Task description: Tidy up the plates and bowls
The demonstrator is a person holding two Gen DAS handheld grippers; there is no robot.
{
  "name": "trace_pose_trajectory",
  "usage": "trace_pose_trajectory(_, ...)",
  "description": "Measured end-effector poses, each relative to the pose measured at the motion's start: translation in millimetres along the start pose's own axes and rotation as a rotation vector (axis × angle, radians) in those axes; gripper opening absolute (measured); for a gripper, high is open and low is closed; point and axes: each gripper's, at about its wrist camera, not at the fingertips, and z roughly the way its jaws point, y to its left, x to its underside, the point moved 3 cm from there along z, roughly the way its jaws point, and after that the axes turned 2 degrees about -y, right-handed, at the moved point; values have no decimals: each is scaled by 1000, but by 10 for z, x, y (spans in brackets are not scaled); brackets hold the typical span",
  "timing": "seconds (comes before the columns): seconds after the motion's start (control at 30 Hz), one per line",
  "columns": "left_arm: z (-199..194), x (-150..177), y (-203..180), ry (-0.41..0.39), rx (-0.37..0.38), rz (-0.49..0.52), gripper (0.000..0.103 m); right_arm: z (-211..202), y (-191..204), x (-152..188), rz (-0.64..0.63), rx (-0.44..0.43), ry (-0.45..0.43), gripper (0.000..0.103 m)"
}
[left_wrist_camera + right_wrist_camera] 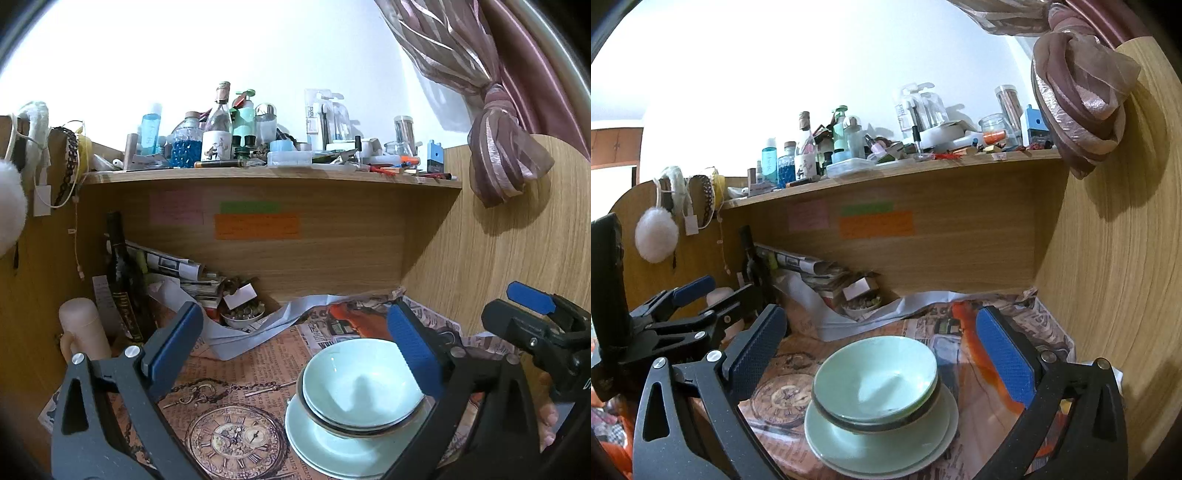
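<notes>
Bowls of pale green glazed ceramic sit nested on a stack of matching round green plates, just ahead of your fingers on the printed newspaper-style table cover. Your right gripper stands spread wide and grasps nothing; your left gripper is likewise released, the pile low between its blue pads. Stacking looks finished to me; no other dishes show, apart from a small bowl of trinkets beyond the fingertips.

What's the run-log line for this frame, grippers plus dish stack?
left gripper: open, empty | right gripper: open, empty | bowls: nested, on plates | stack: on desk, untouched by either gripper
</notes>
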Motion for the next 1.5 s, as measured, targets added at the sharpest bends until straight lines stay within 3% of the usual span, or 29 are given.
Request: trace_pose_trajectory(1.5, 5, 55, -46, 7, 31, -1, 103, -13, 45, 12, 14, -3, -2, 103)
